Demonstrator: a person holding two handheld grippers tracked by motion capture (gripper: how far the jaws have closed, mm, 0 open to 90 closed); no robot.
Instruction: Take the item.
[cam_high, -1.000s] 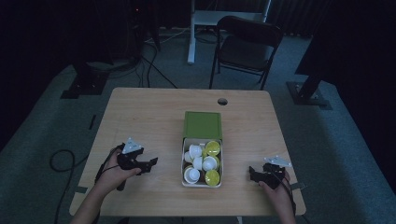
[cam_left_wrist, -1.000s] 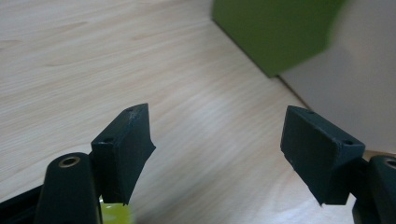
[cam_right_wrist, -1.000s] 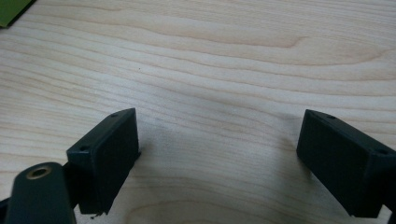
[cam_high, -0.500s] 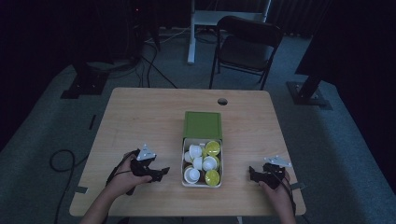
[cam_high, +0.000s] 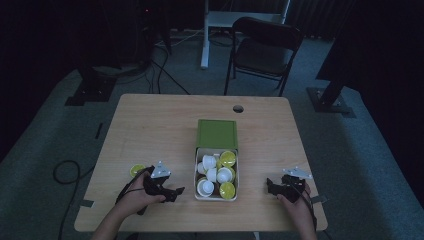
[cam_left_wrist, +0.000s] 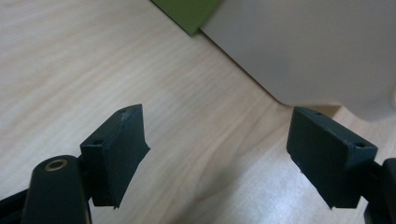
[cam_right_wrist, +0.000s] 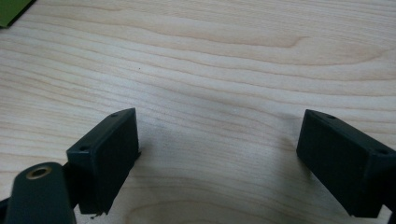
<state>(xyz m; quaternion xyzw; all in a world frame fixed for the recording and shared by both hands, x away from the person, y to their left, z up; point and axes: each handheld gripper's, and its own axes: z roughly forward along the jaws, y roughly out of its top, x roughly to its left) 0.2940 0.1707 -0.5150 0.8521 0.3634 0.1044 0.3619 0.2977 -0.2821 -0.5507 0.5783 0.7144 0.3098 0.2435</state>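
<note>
Wooden desk (cam_high: 150, 125), smooth and wide open around both grippers.
Left gripper (cam_high: 175, 192), jaws just opening and empty, sits beside the white box (cam_high: 198, 192); right gripper (cam_high: 270, 185) jaws apart.

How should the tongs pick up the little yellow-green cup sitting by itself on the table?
Probably by its rim. The lone yellow-green cup sits open side up on the table, just behind the left tongs. Those tongs are open with nothing between the jaws. Come down from above and pinch one side of the rim, one jaw inside, one outside. The cup is too small in the high view to judge more.
</note>
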